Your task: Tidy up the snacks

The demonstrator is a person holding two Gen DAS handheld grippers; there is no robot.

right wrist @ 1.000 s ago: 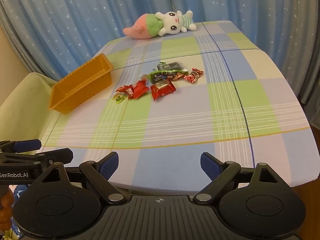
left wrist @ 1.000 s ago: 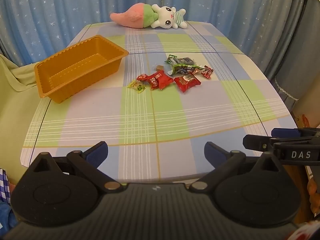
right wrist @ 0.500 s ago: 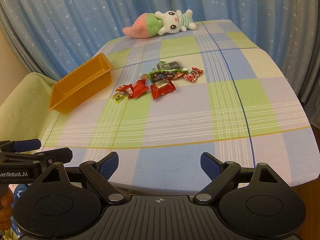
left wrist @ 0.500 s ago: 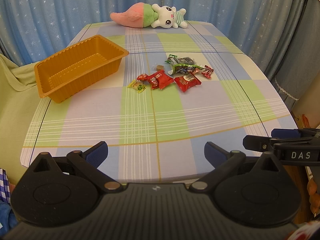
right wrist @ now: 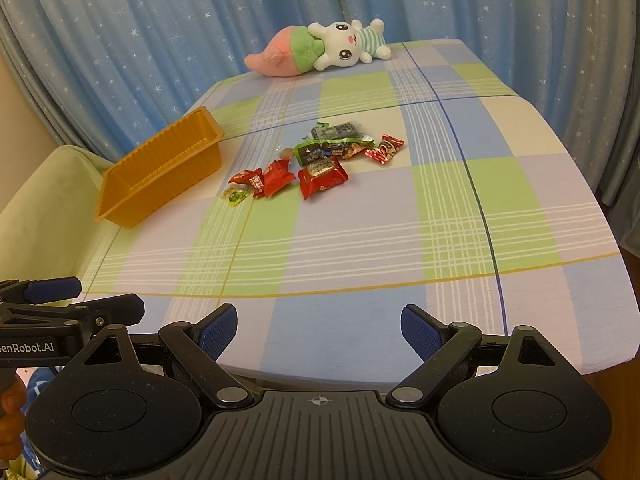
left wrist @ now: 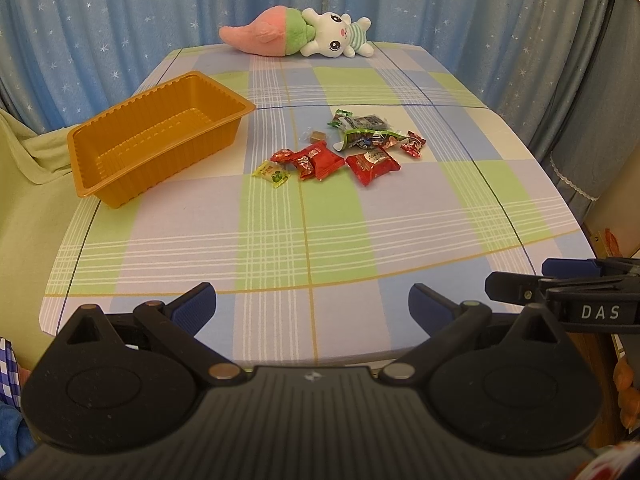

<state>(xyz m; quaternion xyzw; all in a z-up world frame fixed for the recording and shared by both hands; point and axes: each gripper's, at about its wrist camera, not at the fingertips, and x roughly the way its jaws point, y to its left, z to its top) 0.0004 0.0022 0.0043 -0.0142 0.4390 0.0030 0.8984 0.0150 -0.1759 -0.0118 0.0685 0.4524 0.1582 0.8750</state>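
Several wrapped snacks lie in a loose pile [left wrist: 340, 152] [right wrist: 316, 160] mid-table: red packets [left wrist: 372, 166], a green bag [left wrist: 362, 136], a small yellow-green candy [left wrist: 272, 174]. An empty orange tray [left wrist: 160, 136] [right wrist: 160, 168] stands left of them. My left gripper [left wrist: 312, 308] is open and empty at the table's near edge. My right gripper [right wrist: 318, 330] is open and empty at the near edge too, to the right of the left one [right wrist: 60, 312]. It shows side-on in the left wrist view [left wrist: 560, 288].
A plush rabbit with a pink carrot [left wrist: 296, 36] [right wrist: 320, 50] lies at the table's far edge. Blue starred curtains [left wrist: 120, 20] hang behind. A green chair or cushion [left wrist: 24, 184] stands beside the table's left edge. The checked tablecloth [left wrist: 304, 236] covers the table.
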